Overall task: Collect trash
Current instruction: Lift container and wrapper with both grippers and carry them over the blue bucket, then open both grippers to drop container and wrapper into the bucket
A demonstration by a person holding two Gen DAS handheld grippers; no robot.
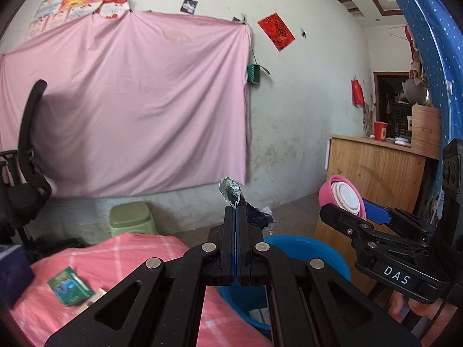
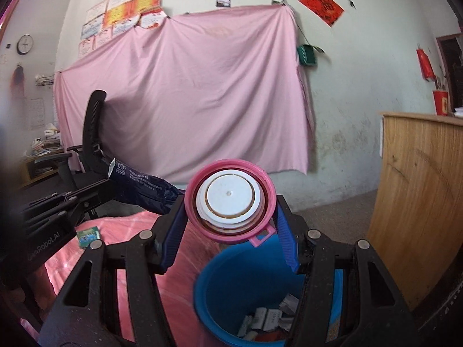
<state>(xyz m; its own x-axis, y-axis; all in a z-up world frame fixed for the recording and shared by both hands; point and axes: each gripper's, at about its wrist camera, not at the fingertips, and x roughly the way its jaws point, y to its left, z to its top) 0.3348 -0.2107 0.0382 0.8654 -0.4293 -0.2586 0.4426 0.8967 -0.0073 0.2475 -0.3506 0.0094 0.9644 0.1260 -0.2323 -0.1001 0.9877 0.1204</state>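
Observation:
My left gripper point(image 1: 236, 211) is shut on a dark blue foil snack wrapper point(image 1: 231, 190), held in the air; the wrapper also shows in the right wrist view point(image 2: 141, 186). My right gripper point(image 2: 230, 225) is shut on a round pink-rimmed cup with a white lid point(image 2: 230, 199), held above the blue bucket point(image 2: 240, 269); the cup also shows in the left wrist view point(image 1: 343, 193). The bucket point(image 1: 303, 248) holds several crumpled wrappers point(image 2: 267, 316). A small green packet point(image 1: 69, 286) lies on the pink checked cloth point(image 1: 139, 251).
A wooden counter point(image 2: 419, 211) stands at the right with a red cup point(image 2: 441, 102) on it. A black office chair point(image 2: 92, 136) is at the left, a green stool point(image 1: 131, 217) by the wall. A pink sheet point(image 1: 130, 110) hangs behind.

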